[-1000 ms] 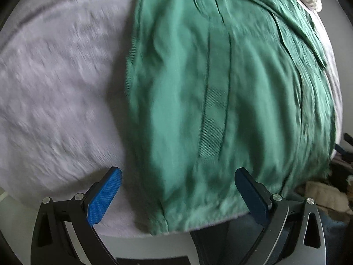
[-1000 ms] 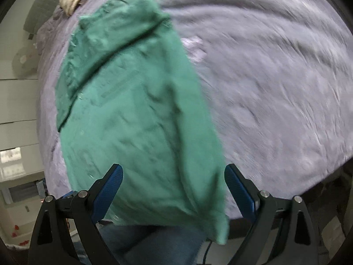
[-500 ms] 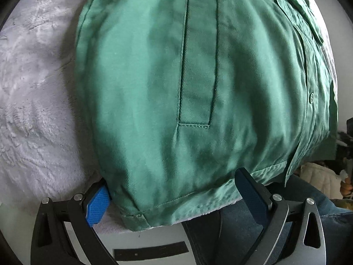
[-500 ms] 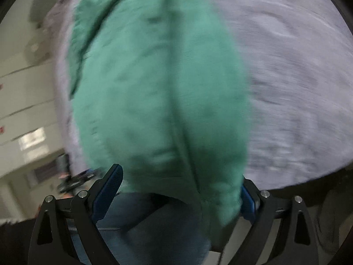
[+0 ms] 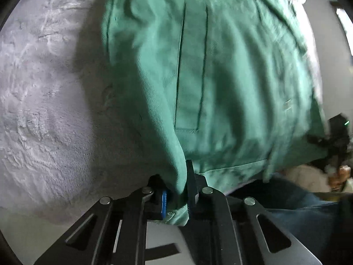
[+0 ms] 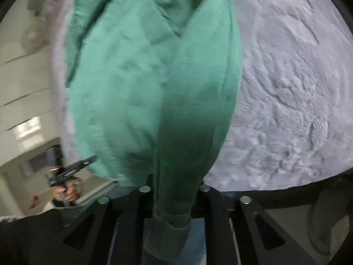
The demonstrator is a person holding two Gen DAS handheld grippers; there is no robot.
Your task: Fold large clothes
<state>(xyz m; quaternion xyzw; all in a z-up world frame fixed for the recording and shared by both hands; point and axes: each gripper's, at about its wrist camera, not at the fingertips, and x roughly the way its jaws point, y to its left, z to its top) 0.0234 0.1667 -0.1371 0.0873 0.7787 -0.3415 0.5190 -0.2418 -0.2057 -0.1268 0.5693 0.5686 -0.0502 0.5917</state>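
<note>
On the pale fleecy blanket (image 5: pixel 50 101), a green shirt (image 5: pixel 220 77) is pinched at its near hem by both tongs.

Across the blanket the shirt lies spread away from the person, its stitched back pleat (image 5: pixel 192 70) running up the middle in the left wrist view. The left gripper (image 5: pixel 176 196) is closing on a bunched fold at the hem's corner, cloth squeezed between the blue pad and the dark finger. The right gripper (image 6: pixel 174 201) is likewise closing, its fingers hidden under a cuffed fold of green cloth that drapes between them. In the right wrist view, the person's left hand (image 6: pixel 66 193) shows at the lower left holding its tool; blue jeans (image 5: pixel 297 212) sit below the hem.
</note>
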